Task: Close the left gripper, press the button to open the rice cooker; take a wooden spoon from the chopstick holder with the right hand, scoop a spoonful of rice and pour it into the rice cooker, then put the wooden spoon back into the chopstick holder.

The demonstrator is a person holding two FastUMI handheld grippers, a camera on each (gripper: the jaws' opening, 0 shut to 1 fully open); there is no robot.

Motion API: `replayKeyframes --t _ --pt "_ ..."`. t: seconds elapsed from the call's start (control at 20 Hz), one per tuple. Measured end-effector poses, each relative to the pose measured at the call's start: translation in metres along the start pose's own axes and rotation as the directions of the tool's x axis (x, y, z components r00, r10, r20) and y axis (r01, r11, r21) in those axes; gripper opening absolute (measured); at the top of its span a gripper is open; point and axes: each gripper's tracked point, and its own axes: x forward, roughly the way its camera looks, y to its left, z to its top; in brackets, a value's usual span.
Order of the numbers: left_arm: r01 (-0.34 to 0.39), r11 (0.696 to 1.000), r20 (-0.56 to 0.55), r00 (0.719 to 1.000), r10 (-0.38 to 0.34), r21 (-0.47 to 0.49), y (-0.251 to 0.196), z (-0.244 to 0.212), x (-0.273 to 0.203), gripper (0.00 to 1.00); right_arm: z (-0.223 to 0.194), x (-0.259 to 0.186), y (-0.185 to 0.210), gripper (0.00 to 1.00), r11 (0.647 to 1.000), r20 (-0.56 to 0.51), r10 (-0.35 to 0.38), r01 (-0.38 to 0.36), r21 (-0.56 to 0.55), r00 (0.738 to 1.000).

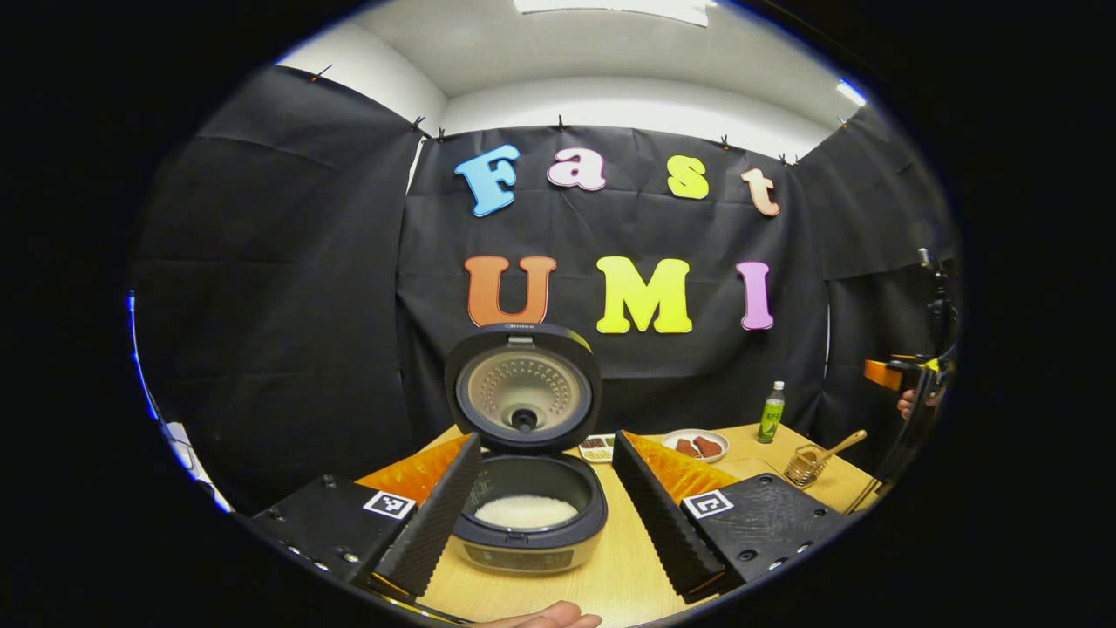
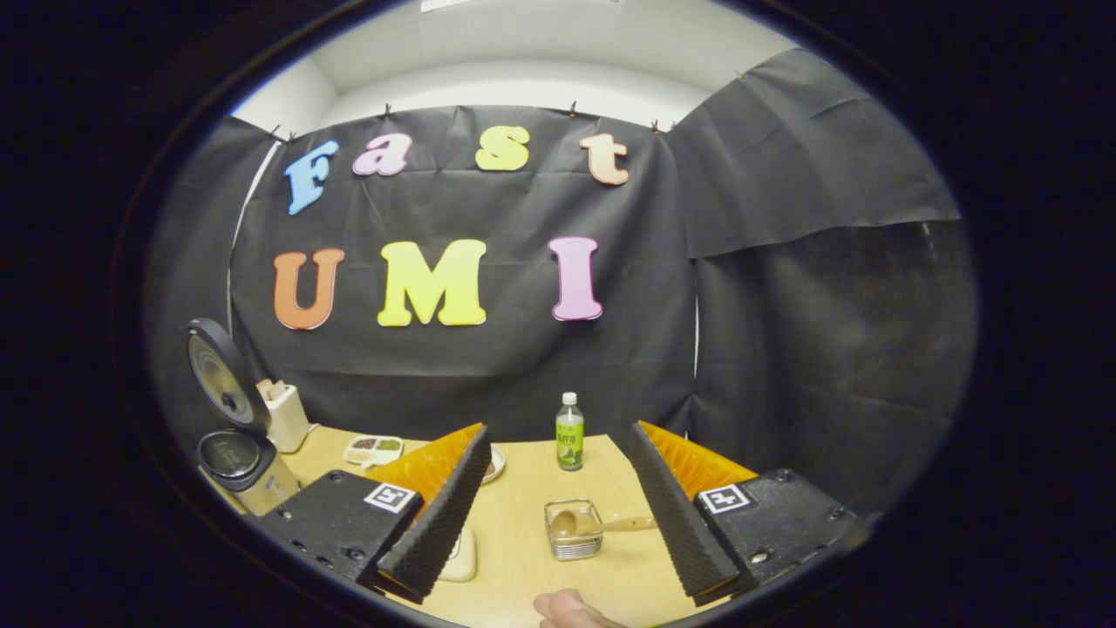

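The rice cooker (image 1: 527, 532) stands open between my left gripper's fingers, its round lid (image 1: 523, 388) upright and white rice (image 1: 526, 511) in the pot. My left gripper (image 1: 547, 440) is open and holds nothing, just short of the cooker. The wooden spoon (image 2: 606, 524) lies in the wire chopstick holder (image 2: 573, 534), bowl end down and handle leaning right. My right gripper (image 2: 558, 432) is open around that spot, above and short of the holder. The holder (image 1: 804, 467) and spoon (image 1: 844, 443) also appear at the table's right in the left gripper view.
On the wooden table (image 2: 523, 488) stand a green bottle (image 2: 569, 443), a small snack tray (image 2: 373, 449) and a white container (image 2: 286, 417) beside the cooker (image 2: 244, 467). A plate of brown pieces (image 1: 695, 445) sits behind the cooker. A pale flat object (image 2: 459, 556) lies partly hidden under my right gripper's left finger.
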Motion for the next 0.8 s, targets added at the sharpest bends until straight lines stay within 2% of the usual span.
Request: replayKeyframes --t 0.3,0.35,0.4,0.45,0.6,0.65,0.7,0.8 --pt "-0.003 1.000 0.045 0.999 0.003 -0.003 0.011 0.038 0.060 0.96 -0.009 -0.055 -0.008 1.00 1.000 0.028 0.018 -0.017 -0.024 0.999" --pt "-0.004 1.000 0.051 0.999 0.004 -0.002 0.015 0.046 0.071 1.00 -0.012 -0.062 -0.008 1.00 0.999 0.031 0.025 -0.024 -0.026 0.999" --pt "-0.007 1.000 0.055 0.998 0.007 0.000 0.017 0.051 0.080 0.96 -0.015 -0.070 -0.007 1.00 0.999 0.029 0.035 -0.034 -0.025 0.999" --pt "-0.013 1.000 0.062 0.998 0.012 0.009 0.020 0.058 0.093 0.96 -0.018 -0.077 -0.005 1.00 0.998 0.031 0.051 -0.050 -0.027 0.998" --pt "-0.008 0.999 0.039 0.999 0.007 0.032 0.022 0.067 0.125 0.96 -0.027 -0.095 -0.009 1.00 0.997 0.031 0.075 -0.073 -0.035 0.997" --pt "-0.017 0.999 0.041 0.999 0.015 0.042 0.025 0.073 0.135 1.00 -0.027 -0.099 -0.011 1.00 0.997 0.035 0.074 -0.073 -0.031 0.997" --pt "-0.020 0.999 0.035 0.999 0.018 0.046 0.026 0.075 0.146 0.96 -0.029 -0.102 -0.014 1.00 0.997 0.036 0.074 -0.073 -0.032 0.997" --pt "-0.022 0.999 0.014 1.000 0.021 0.032 0.026 0.076 0.166 0.96 -0.034 -0.107 -0.020 1.00 0.997 0.037 0.074 -0.073 -0.028 0.997"
